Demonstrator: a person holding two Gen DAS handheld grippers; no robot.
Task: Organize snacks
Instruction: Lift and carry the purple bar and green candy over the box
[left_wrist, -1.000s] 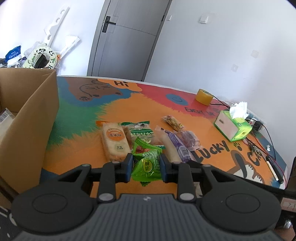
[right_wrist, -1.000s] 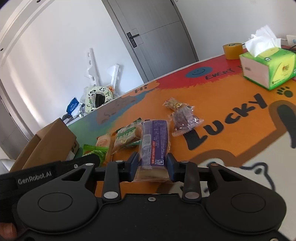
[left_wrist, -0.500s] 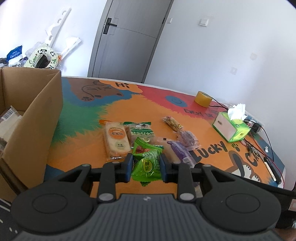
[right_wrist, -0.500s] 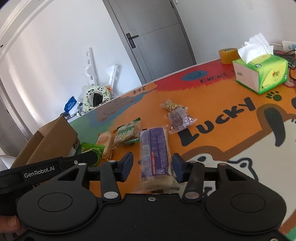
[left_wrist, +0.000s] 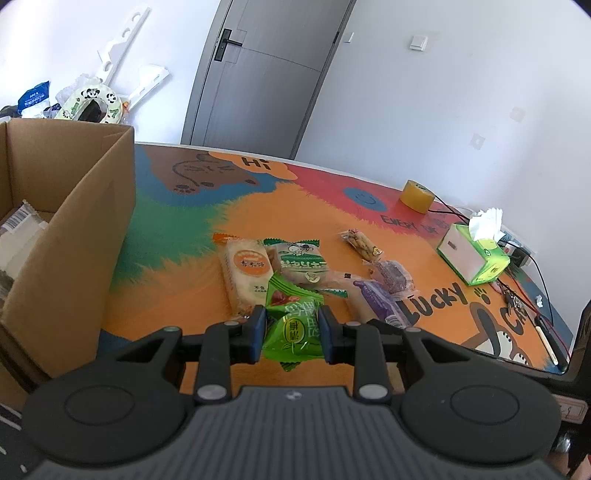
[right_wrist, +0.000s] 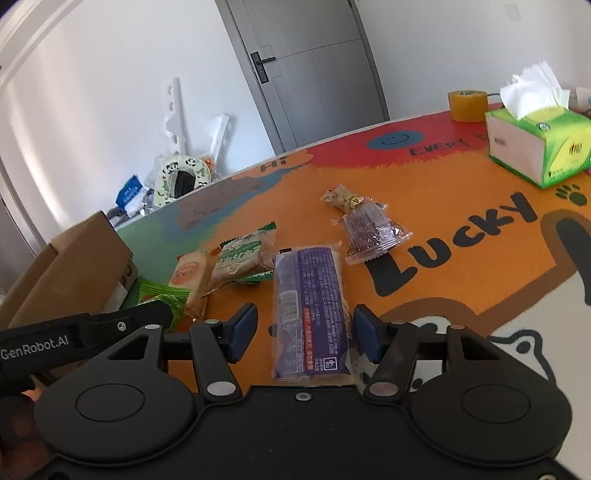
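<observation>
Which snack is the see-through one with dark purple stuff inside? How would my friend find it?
Start at the green tissue box on the colourful table mat, then look toward the black word LUCKY. The small clear crinkly packet of dark purple pieces lies beside its L, the only see-through wrapper.

1. Left wrist cam: sits just behind the left gripper (left_wrist: 291, 334), low over the near table edge, looks fwd and slightly down across the table mat (left_wrist: 177, 288) twd the door (left_wrist: 258, 74); cardboard box (left_wrist: 74, 206) close at its left.
2. Right wrist cam: behind the right gripper (right_wrist: 304, 332), low, close to the mat, faces fwd and angled left twd the same door.
3. Shared: snack cluster mid-table, tissue box (left_wrist: 472, 254), tape roll (left_wrist: 417, 195), door, box; the left gripper's side shows at lower left of the right view.
</observation>
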